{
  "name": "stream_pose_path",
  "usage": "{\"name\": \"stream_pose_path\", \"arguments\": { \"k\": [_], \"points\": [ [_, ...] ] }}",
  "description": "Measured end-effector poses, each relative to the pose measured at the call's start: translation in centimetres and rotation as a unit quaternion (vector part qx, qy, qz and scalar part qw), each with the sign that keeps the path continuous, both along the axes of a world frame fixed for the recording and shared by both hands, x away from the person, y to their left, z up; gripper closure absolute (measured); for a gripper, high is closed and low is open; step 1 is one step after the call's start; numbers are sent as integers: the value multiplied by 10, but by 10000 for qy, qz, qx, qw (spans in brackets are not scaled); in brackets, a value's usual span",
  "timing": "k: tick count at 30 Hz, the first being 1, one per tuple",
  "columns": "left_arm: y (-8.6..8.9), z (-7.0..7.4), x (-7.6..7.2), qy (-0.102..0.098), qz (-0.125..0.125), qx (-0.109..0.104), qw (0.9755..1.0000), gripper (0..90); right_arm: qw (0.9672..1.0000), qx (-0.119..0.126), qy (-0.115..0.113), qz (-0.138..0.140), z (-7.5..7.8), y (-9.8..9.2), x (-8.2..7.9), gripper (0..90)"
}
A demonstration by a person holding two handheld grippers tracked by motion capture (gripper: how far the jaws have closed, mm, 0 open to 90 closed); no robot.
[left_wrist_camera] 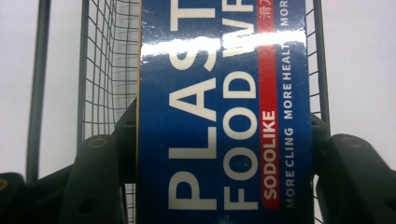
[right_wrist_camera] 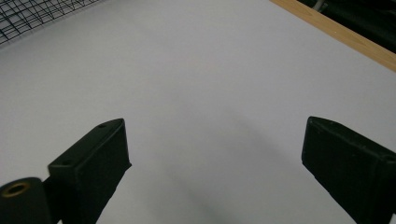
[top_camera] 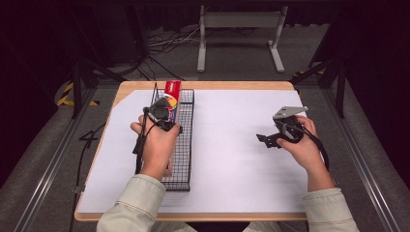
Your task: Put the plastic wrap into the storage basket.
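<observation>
Blue and shiny, the box of plastic food wrap [left_wrist_camera: 224, 121] takes up the middle of the left gripper view. Its top and bottom ends are cut off by the picture edges, so some of the big white letters are lost. A bright band of glare hides part of the words too. The two black jaws press on its two long sides, so the left gripper [left_wrist_camera: 224, 154] is pinching the box. Behind it stands the wire basket [left_wrist_camera: 105, 70], and the box seems to sit inside it.

From the high view, the left gripper [top_camera: 167, 118] and its hand [top_camera: 157, 142] cover most of the box [top_camera: 172, 92]. Just a red end with a bit of colour pokes out at the far end of the basket [top_camera: 186, 145] (the blue side is hidden here). The basket lies on the white sheet [top_camera: 232, 159] over the wooden table [top_camera: 203, 85], on the left side. The right gripper [top_camera: 270, 139] sits well apart on the right, held just above the sheet. It is small and dark, so its jaws are hard to make out.

Looking along the right gripper [right_wrist_camera: 215, 154], its two black jaws are spread wide with nothing between them, just the white sheet [right_wrist_camera: 210, 84]. A corner of the basket [right_wrist_camera: 32, 14] peeks in at the top left, cut off. A strip of table edge [right_wrist_camera: 336, 32] crosses the top right.
</observation>
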State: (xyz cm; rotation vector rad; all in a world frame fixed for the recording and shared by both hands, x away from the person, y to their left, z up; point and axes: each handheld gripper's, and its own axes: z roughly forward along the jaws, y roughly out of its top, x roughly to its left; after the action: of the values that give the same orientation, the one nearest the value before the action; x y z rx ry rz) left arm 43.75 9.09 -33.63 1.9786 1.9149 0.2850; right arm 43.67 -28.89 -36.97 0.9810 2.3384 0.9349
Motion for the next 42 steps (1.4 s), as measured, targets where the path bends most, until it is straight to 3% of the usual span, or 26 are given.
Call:
{"name": "stream_pose_path", "arguments": {
  "k": [4, 16, 31, 42],
  "points": [
    [-4, -3, 0, 56, -97, 11, 9999, 398, 10000, -13, 14, 15, -2, 1, 0, 76],
    [-3, -18, 3, 202, -15, -25, 9998, 397, 9999, 77, 56, 102, -3, 2, 0, 73],
    [-8, -34, 8, 287, 24, 188, 9994, 395, 9998, 86, 76, 161, -5, 3, 0, 71],
    [-12, -39, 10, 345, 6, 215, 9992, 394, 9998, 103, 91, 175, -6, 2, 0, 69]
  ]
}}
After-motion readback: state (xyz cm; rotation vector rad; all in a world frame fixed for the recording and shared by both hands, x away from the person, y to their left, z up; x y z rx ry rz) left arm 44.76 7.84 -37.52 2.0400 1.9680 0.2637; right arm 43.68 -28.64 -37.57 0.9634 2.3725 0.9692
